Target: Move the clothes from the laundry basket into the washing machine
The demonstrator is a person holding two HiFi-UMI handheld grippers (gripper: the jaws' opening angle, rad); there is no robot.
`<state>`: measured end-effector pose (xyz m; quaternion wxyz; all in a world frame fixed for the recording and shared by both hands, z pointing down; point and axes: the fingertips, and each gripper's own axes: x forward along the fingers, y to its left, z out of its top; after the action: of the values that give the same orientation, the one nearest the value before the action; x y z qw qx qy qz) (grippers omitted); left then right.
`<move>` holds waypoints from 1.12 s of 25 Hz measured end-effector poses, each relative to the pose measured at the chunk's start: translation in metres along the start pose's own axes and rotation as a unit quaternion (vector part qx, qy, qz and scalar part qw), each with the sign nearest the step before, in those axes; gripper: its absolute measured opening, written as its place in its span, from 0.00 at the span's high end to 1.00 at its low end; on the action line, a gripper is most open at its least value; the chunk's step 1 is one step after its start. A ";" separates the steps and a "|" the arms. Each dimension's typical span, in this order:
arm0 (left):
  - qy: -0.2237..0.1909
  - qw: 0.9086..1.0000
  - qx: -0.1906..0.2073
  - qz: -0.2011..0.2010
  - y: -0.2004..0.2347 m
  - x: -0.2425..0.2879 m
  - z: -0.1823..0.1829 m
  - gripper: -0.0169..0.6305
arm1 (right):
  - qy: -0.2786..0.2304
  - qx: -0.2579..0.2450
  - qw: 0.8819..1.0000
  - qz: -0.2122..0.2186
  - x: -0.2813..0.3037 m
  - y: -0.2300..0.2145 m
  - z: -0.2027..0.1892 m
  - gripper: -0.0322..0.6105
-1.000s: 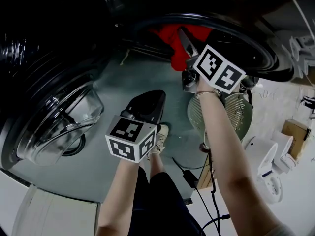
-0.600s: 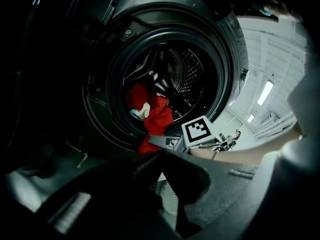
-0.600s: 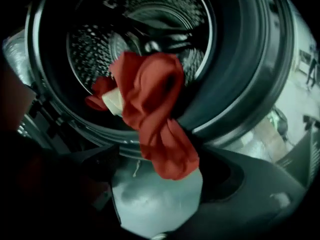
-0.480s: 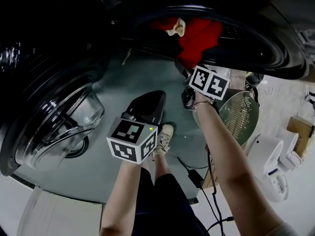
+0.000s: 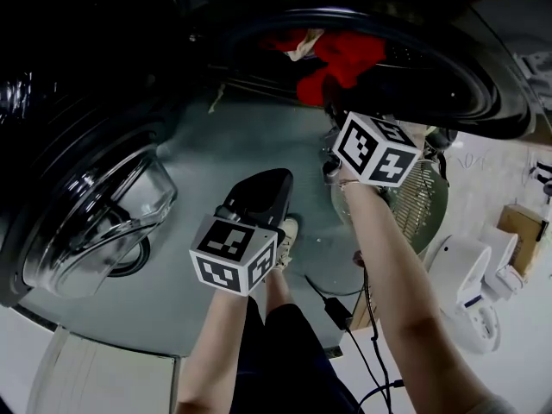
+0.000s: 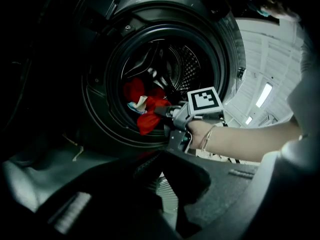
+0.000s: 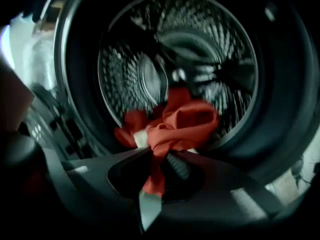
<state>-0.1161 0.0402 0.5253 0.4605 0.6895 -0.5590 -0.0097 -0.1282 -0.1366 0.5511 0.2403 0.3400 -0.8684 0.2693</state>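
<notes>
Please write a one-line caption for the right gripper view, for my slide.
Right claw grips a red garment in front of the washing machine drum.

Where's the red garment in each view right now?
Head view: red garment at top centre, inside the round door opening.
Left gripper view: red garment centre-left, inside the round door opening.
Right gripper view: red garment at centre, pinched in the right claw.
Shared landmark: the round door opening.
</notes>
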 end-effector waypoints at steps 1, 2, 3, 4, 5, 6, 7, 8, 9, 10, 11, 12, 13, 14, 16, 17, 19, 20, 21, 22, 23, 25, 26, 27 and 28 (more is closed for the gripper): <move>-0.001 1.000 0.001 -0.002 -0.002 -0.001 0.002 0.97 | -0.028 -0.003 1.000 0.004 -0.002 0.005 0.018 0.84; -0.003 1.000 0.001 -0.002 -0.003 -0.002 0.004 0.97 | -0.052 -0.007 0.999 0.005 -0.003 0.008 0.035 0.84; -0.005 1.000 0.001 -0.002 -0.003 -0.002 0.006 0.97 | -0.072 -0.011 0.997 0.005 -0.004 0.011 0.050 0.84; -0.007 1.000 0.001 -0.001 -0.004 -0.003 0.009 0.97 | -0.089 -0.018 0.996 0.005 -0.004 0.013 0.064 0.84; -0.010 1.000 0.002 -0.001 -0.005 -0.003 0.012 0.97 | -0.103 -0.025 0.994 0.004 -0.005 0.014 0.077 0.84; -0.012 1.000 0.004 -0.002 -0.006 -0.004 0.015 0.97 | -0.117 -0.030 0.993 0.001 -0.004 0.014 0.090 0.84; -0.014 1.000 0.006 -0.003 -0.007 -0.004 0.018 0.97 | -0.131 -0.033 0.991 -0.003 -0.004 0.013 0.102 0.84; -0.015 1.000 0.008 -0.004 -0.008 -0.004 0.021 0.97 | -0.142 -0.032 0.989 -0.011 -0.003 0.010 0.113 0.84; -0.016 1.000 0.010 -0.005 -0.008 -0.005 0.023 0.97 | -0.146 -0.026 0.989 -0.019 -0.002 0.007 0.121 0.84; -0.016 1.000 0.012 -0.004 -0.008 -0.005 0.026 0.97 | -0.140 -0.014 0.990 -0.026 0.002 0.003 0.124 0.84; -0.016 1.000 0.014 -0.004 -0.007 -0.006 0.028 0.97 | -0.125 0.003 0.992 -0.031 0.008 0.000 0.123 0.68; -0.016 1.000 0.015 -0.002 -0.006 -0.006 0.029 0.97 | -0.106 0.023 0.994 -0.034 0.012 -0.002 0.118 0.34; -0.015 1.000 0.016 -0.002 -0.006 -0.007 0.030 0.97 | -0.089 0.041 0.994 -0.040 0.015 -0.005 0.112 0.16; -0.015 1.000 0.016 -0.001 -0.007 -0.008 0.031 0.97 | -0.079 0.050 0.994 -0.048 0.014 -0.008 0.106 0.15; -0.019 1.000 0.021 0.000 -0.008 -0.008 0.036 0.97 | -0.074 0.051 0.994 -0.065 0.008 -0.015 0.098 0.13; -0.023 0.999 0.024 0.000 -0.009 -0.008 0.040 0.97 | -0.075 0.049 0.994 -0.070 0.004 -0.018 0.096 0.12; -0.026 0.999 0.028 0.000 -0.011 -0.009 0.045 0.97 | -0.077 0.040 0.993 -0.076 -0.005 -0.019 0.091 0.11; -0.024 0.999 0.029 0.000 -0.012 -0.009 0.046 0.97 | -0.077 0.036 0.993 -0.077 -0.010 -0.018 0.089 0.11; -0.022 0.999 0.030 -0.001 -0.013 -0.010 0.047 0.97 | -0.078 0.034 0.994 -0.075 -0.016 -0.016 0.087 0.11; -0.021 0.999 0.032 -0.001 -0.014 -0.010 0.048 0.97 | -0.078 0.034 0.994 -0.071 -0.021 -0.013 0.086 0.11; -0.021 0.999 0.034 -0.002 -0.015 -0.009 0.051 0.97 | -0.079 0.035 0.994 -0.065 -0.026 -0.010 0.086 0.11; -0.020 0.999 0.039 -0.002 -0.020 -0.011 0.057 0.97 | -0.079 0.038 0.995 -0.054 -0.036 -0.004 0.086 0.11; -0.019 0.999 0.041 -0.003 -0.023 -0.013 0.059 0.97 | -0.077 0.040 0.995 -0.051 -0.043 -0.001 0.084 0.12; -0.017 0.999 0.044 -0.004 -0.027 -0.015 0.061 0.97 | -0.074 0.043 0.995 -0.048 -0.051 0.002 0.082 0.13; -0.014 0.999 0.048 -0.004 -0.031 -0.019 0.062 0.97 | -0.071 0.045 0.995 -0.045 -0.060 0.007 0.080 0.15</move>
<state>-0.1323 0.0143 0.4598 0.4193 0.7129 -0.5621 0.0056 -0.1126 -0.1554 0.4538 0.1743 0.4073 -0.8540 0.2728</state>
